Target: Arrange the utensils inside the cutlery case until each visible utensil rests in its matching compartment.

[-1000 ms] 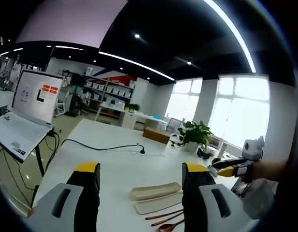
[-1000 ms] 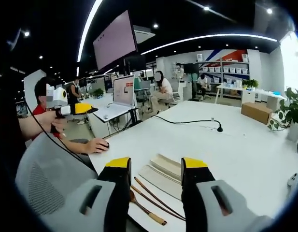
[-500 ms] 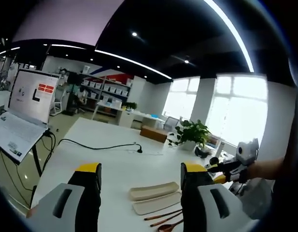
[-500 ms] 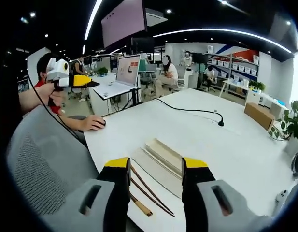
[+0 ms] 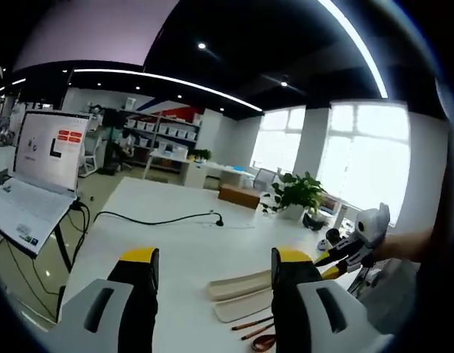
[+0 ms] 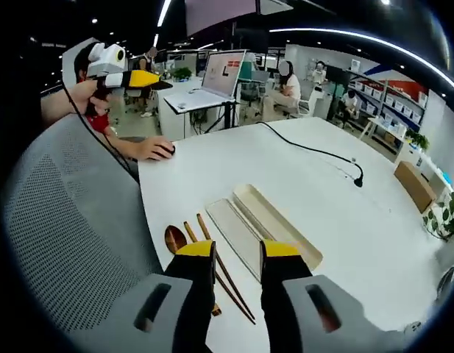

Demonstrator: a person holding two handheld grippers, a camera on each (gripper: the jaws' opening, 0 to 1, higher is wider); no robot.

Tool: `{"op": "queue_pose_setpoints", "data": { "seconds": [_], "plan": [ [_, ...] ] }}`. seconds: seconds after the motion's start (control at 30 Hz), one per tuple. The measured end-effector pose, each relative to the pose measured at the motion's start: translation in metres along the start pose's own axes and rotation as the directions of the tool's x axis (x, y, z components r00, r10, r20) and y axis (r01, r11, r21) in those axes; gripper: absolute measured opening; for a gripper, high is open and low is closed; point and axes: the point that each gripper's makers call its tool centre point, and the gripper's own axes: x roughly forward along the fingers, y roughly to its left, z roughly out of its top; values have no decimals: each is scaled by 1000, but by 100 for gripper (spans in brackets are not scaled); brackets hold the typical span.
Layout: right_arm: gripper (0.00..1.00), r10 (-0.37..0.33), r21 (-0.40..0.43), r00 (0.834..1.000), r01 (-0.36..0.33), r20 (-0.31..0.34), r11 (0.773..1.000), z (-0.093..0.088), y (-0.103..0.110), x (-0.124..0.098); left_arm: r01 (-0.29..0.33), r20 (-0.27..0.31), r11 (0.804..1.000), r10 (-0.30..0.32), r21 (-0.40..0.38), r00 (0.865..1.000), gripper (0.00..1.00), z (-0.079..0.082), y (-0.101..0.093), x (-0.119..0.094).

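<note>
White table (image 6: 344, 213) bears an open, cream cutlery case (image 6: 274, 224).

I was in an open-plan office: white desks (image 6: 234, 158), laptop (image 5: 32, 184), mesh chair (image 6: 72, 228), storage shelves (image 5: 157, 143).

Open-plan office, dark ceiling w/ long LED light strips (image 5: 160, 77). Bright tall windows (image 5: 366, 173) at far wall. Long white table (image 6: 315, 191), black cable (image 5: 153, 220), green potted plant (image 5: 296, 195), grey mesh chair back (image 6: 72, 228).
</note>
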Motion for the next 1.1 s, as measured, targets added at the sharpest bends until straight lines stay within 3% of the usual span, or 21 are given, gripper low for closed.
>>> {"op": "queue_pose_setpoints", "data": {
  "seconds": [0.27, 0.43, 0.67, 0.8, 0.93, 1.1],
  "plan": [
    [19, 64, 3, 994, -64, -88, 998, -19, 3, 14, 13, -28, 1000, -13, 10, 1000, 62, -5, -4, 3],
    [16, 102, -13, 983, -105, -151, 994, -34, 6, 20, 41, -19, 999, -41, 3, 999, 61, -3, -10, 4],
    [15, 138, -25, 969, -146, -203, 989, -46, 8, 30, 53, -58, 999, -53, 3, 997, 60, -10, -14, 7],
    [15, 153, -40, 961, -166, -229, 985, -51, 9, 38, 43, -80, 998, -40, 36, 996, 60, -14, -14, 6],
    [16, 155, -77, 950, -182, -271, 980, -56, 9, 46, 97, -121, 994, -90, 56, 989, 59, -21, -28, 9],
    [15, 184, -91, 941, -217, -283, 972, -56, 13, 50, 102, -147, 989, -86, 103, 985, 61, -26, -29, 11]
  ]
}}
